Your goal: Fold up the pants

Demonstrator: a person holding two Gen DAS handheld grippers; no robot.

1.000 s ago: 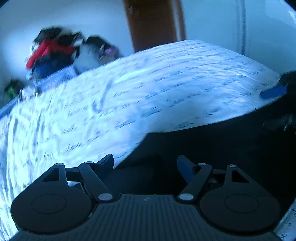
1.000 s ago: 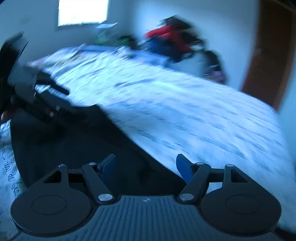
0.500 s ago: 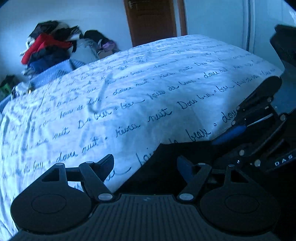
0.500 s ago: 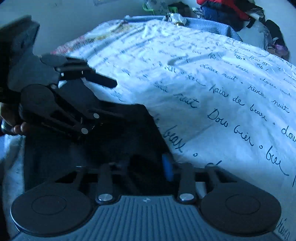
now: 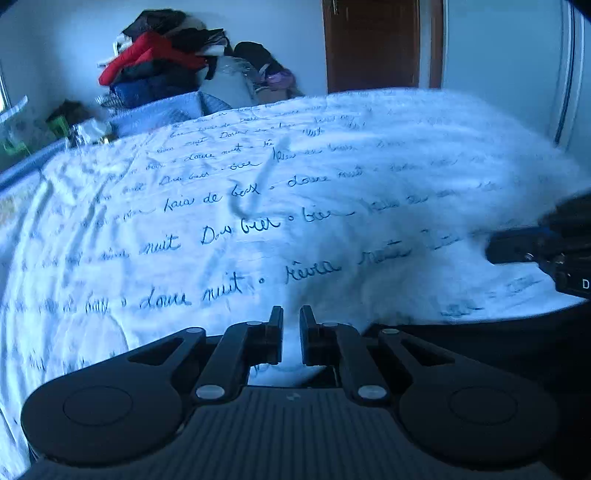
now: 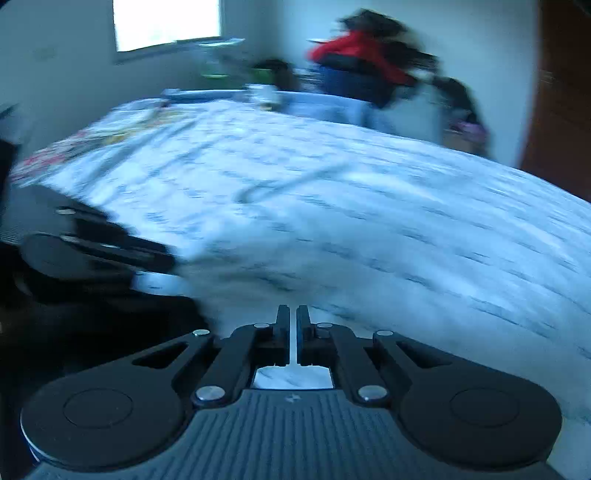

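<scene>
Left tongs (image 5: 291, 334) just closed; right tongs (image 6: 292, 334) shut, both empty.

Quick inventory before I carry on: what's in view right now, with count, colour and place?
pants: one, dark, at the near edge of the bed, right of the left gripper
bed sheet: one, white with dark handwritten script, covering the bed
clothes pile: one heap, red, blue and black, against the far wall
door: one, brown, far wall
window: one, bright, far wall in the right wrist view
left gripper: black, jaws just closed to a narrow gap, only sheet showing between them
right gripper: black, jaws just closed, nothing visibly held
</scene>
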